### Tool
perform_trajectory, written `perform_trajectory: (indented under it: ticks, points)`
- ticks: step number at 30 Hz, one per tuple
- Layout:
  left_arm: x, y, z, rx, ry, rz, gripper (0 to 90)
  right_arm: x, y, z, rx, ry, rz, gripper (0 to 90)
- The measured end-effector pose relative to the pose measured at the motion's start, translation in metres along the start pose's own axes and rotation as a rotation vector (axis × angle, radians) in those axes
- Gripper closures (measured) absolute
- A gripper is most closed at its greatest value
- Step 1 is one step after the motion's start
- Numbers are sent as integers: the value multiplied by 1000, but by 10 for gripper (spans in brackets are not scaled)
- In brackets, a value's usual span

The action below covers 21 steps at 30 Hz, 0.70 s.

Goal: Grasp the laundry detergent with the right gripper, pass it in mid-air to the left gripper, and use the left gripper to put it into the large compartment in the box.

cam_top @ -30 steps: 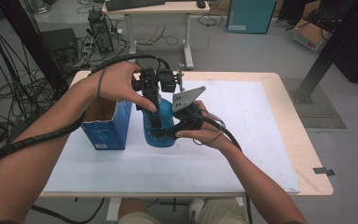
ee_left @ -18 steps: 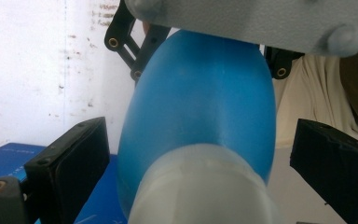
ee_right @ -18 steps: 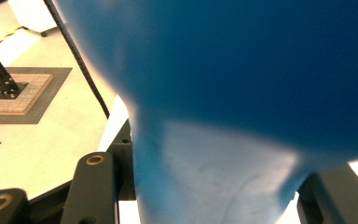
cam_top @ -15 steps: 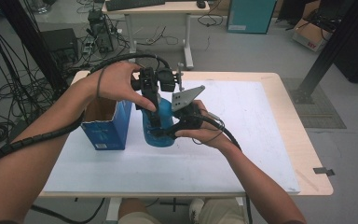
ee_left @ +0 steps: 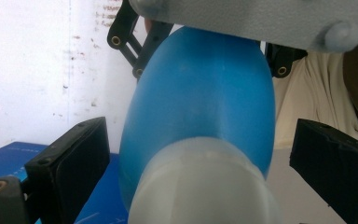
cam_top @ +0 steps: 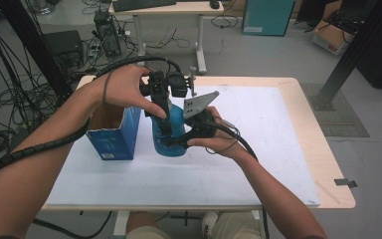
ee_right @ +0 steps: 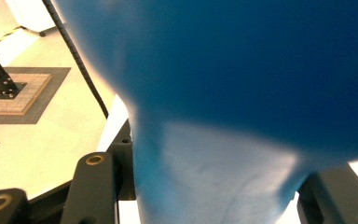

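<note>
One smooth rounded blue bottle (ee_left: 200, 98), white cap (ee_left: 205, 186)

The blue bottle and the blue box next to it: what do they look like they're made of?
The blue bottle looks like smooth, matte plastic: an even, seamless surface with a soft sheen, topped by a frosted whitish cap, probably plastic too. The blue box looks like printed cardboard: flat panels, sharp folded edges, an open top with a brown, unprinted inside.
</note>
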<state>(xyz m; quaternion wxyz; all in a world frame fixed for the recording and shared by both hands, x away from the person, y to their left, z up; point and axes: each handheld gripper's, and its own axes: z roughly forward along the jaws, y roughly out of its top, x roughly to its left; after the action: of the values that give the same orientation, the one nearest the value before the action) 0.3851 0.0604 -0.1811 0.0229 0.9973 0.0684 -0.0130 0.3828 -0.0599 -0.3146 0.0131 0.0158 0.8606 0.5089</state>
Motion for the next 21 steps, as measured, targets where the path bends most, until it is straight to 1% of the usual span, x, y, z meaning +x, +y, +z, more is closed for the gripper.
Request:
perform_trajectory:
  ticks: [3, 4, 5, 9, 14, 16, 19, 20, 21]
  points:
    - [0, 0, 0, 0, 0, -2, 54, 0, 0, 0, 0, 0, 1, 439]
    - [1, 0, 0, 5, -4, 5, 54, 0, 0, 0, -3, 0, 5, 439]
    - [1, 0, 0, 4, -8, 3, 54, 0, 0, 0, -2, 1, 3, 439]
    - [1, 0, 0, 10, -2, 7, 54, 0, 0, 0, -2, 1, 3, 439]
    - [0, 0, -1, 4, 2, -1, 54, 0, 0, 0, -5, 4, -2, 439]
    - [0, 0, -1, 8, -4, -2, 54, 0, 0, 0, -2, 5, 1, 439]
    - [-1, 0, -1, 7, 0, -3, 54, 0, 0, 1, 0, 5, 5, 439]
    - [-1, 0, -1, 11, -1, 0, 54, 0, 0, 0, 1, 6, 13, 439]
    - [-1, -1, 0, 2, 3, -11, 54, 0, 0, 0, 6, 3, 17, 439]
